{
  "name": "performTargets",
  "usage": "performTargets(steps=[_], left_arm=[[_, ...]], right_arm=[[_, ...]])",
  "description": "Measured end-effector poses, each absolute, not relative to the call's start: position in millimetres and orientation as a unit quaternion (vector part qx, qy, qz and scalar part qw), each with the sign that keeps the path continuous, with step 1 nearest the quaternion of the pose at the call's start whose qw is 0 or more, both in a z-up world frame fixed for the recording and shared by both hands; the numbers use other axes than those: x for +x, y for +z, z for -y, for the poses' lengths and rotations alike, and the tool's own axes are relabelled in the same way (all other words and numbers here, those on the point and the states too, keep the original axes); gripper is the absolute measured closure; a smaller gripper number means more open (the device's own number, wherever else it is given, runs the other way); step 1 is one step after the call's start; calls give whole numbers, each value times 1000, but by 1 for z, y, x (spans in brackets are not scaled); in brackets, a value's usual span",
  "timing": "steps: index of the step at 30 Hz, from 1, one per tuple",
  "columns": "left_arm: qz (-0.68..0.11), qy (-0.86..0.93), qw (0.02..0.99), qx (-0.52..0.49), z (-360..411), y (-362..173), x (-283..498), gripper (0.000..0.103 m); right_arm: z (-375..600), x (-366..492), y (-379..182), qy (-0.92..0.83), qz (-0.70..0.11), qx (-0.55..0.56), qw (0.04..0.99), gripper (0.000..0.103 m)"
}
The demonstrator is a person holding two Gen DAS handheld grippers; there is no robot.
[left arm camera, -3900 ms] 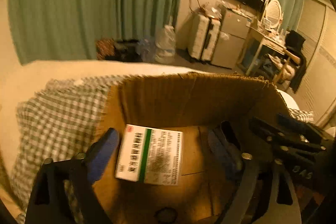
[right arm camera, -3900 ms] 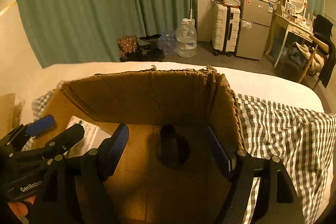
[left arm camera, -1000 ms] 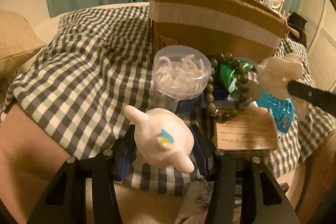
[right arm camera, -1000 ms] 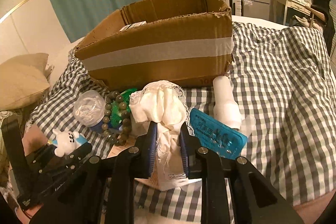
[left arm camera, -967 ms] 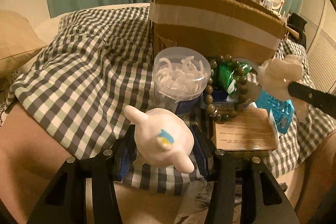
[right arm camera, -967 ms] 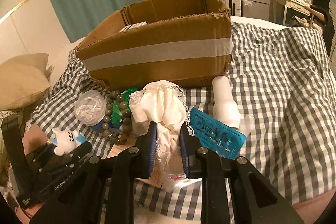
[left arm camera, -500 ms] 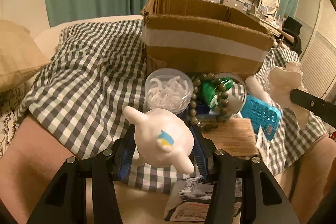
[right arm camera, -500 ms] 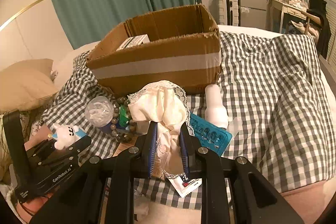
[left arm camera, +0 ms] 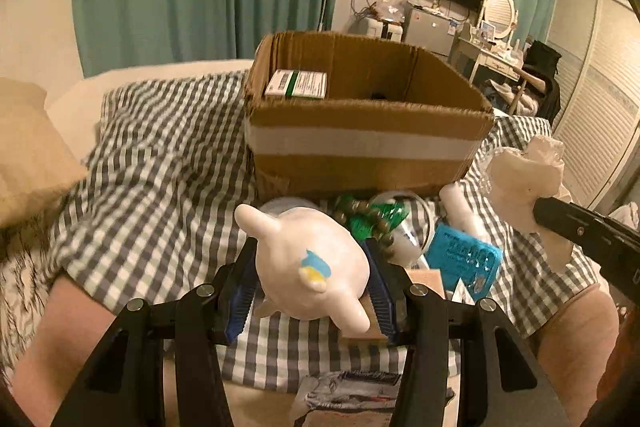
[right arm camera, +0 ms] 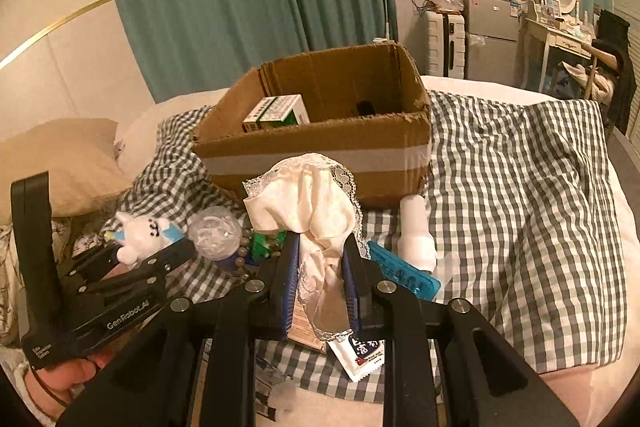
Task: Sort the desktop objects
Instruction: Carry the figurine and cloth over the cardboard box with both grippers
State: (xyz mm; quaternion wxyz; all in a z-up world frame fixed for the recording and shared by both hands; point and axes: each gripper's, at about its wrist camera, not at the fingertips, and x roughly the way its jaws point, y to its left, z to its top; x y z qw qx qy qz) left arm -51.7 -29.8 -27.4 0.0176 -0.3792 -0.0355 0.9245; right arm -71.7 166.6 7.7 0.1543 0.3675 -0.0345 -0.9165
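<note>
My left gripper [left arm camera: 308, 279] is shut on a white plush toy [left arm camera: 308, 263] with a blue and yellow mark, held above the checked cloth; the toy also shows in the right wrist view [right arm camera: 144, 231]. My right gripper [right arm camera: 320, 275] is shut on a cream lace cloth [right arm camera: 308, 199], also seen at the right of the left wrist view [left arm camera: 528, 175]. The open cardboard box [left arm camera: 360, 147] stands ahead of both, with a green and white medicine box [left arm camera: 296, 83] and a dark object inside.
On the checked cloth [right arm camera: 520, 187] in front of the box lie a clear round tub [right arm camera: 214, 231], a bead bracelet with a green packet [left arm camera: 372, 219], a white bottle [right arm camera: 416, 231], a blue blister pack [right arm camera: 404, 275], a brown card and a small sachet [right arm camera: 360, 351]. A pillow [right arm camera: 60, 163] lies at the left.
Both grippers have risen with their loads, so the inside of the cardboard box now shows. The toy now hides most of the clear tub in the left view.
</note>
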Motion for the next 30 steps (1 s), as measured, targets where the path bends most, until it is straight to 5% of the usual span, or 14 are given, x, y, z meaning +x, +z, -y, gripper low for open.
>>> performTargets(steps=[30], left_arm=[[12,947,38,-320,15,45,-118,51]], right_arm=[[-151,-110,69,-926,-9,332,179,83]])
